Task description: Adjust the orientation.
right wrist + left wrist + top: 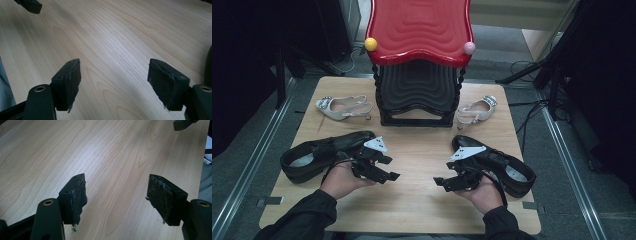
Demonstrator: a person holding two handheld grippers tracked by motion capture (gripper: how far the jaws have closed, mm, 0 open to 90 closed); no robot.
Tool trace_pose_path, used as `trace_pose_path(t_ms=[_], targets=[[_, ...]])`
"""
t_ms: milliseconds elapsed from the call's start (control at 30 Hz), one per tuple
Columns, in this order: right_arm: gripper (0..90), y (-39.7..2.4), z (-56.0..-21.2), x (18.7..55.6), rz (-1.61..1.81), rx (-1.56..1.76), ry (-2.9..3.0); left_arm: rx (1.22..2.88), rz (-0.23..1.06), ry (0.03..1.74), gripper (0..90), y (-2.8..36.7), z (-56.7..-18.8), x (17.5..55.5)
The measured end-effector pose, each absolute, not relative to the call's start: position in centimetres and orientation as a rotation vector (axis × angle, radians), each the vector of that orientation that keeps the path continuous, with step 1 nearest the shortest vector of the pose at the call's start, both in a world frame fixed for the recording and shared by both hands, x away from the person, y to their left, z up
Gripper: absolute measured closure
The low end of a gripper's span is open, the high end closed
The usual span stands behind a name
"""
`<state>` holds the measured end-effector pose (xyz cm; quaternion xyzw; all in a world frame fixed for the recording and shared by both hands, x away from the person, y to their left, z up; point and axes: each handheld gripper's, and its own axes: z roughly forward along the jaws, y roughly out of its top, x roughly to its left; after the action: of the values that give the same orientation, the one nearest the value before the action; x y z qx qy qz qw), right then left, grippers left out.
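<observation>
Two black leather shoes lie on the wooden table (417, 210), one at the left (307, 157) and one at the right (512, 172). A hand holds my left gripper (391, 168) just right of the left shoe, pointing toward the table's middle. Its jaws are open over bare wood (117, 200). My right gripper (444, 175) sits in the other hand just left of the right shoe, facing the left one. It is open too, with nothing between its jaws (115, 85). The right shoe's edge (208, 65) shows beside it.
A red-topped black shoe rack (419, 60) stands at the back centre. A white slingback heel (343, 107) lies to its left and another (477, 111) to its right. Bare wood lies between the two grippers. Metal rails and cables run along both sides of the table.
</observation>
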<state>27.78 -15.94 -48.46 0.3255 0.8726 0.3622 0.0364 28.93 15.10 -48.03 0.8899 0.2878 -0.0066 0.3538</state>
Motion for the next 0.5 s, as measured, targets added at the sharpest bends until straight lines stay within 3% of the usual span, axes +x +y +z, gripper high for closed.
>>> trace_pose_path(t_ms=[500], targets=[[31.2, -15.72, -48.52, 27.62, 1.095, 0.933, 2.696, 2.303, -0.034, 0.744, 31.6, 15.69, -47.86, 29.1]])
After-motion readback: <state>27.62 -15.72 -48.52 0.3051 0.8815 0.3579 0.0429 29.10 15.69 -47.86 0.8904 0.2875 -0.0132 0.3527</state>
